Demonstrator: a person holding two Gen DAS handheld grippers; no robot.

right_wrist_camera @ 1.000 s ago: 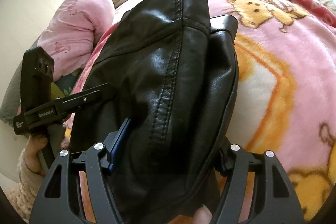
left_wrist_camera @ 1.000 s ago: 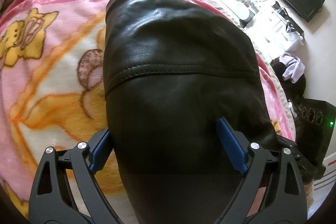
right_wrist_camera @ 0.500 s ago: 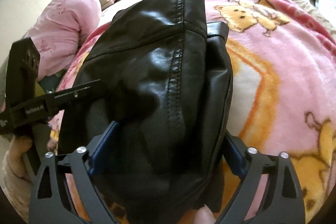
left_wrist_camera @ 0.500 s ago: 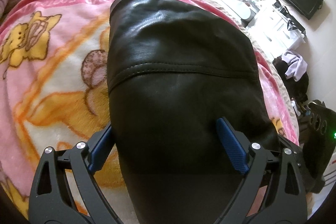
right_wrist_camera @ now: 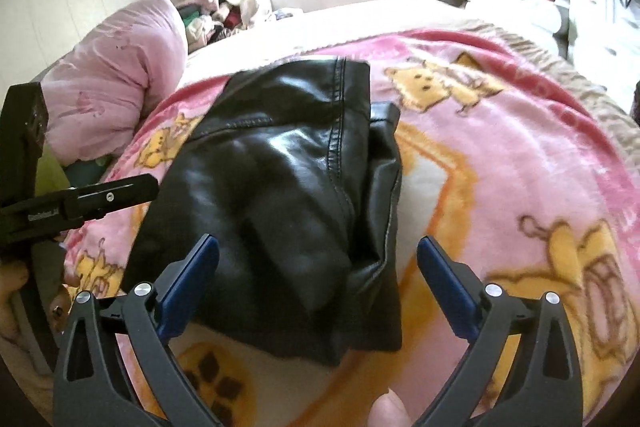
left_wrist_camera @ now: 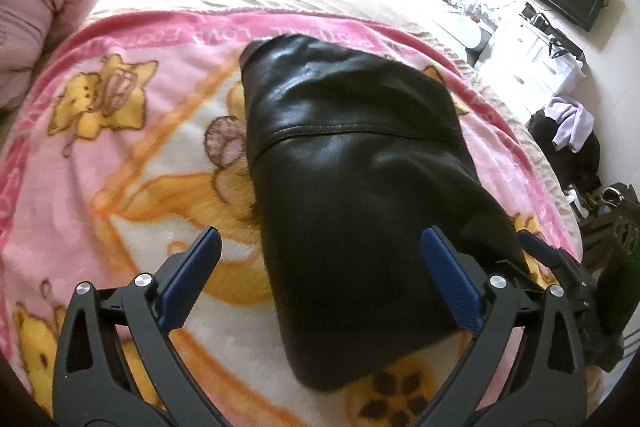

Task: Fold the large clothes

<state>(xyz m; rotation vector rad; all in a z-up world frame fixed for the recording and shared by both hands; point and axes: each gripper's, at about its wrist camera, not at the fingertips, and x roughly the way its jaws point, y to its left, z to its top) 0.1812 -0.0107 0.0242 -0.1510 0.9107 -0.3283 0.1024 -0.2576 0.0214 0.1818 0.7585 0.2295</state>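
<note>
From the left wrist, your left gripper (left_wrist_camera: 320,275) has let go of the black leather jacket (left_wrist_camera: 352,187), now folded on the pink blanket (left_wrist_camera: 120,167). From the right wrist, your right gripper (right_wrist_camera: 318,285) gapes too; stiff leather may spring open.

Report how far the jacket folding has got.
Done: the black leather jacket lies as a compact folded bundle on the pink blanket. In hand: nothing; the left gripper and right gripper are open, clear of it. Left: perhaps tidying the uneven right edge.
</note>
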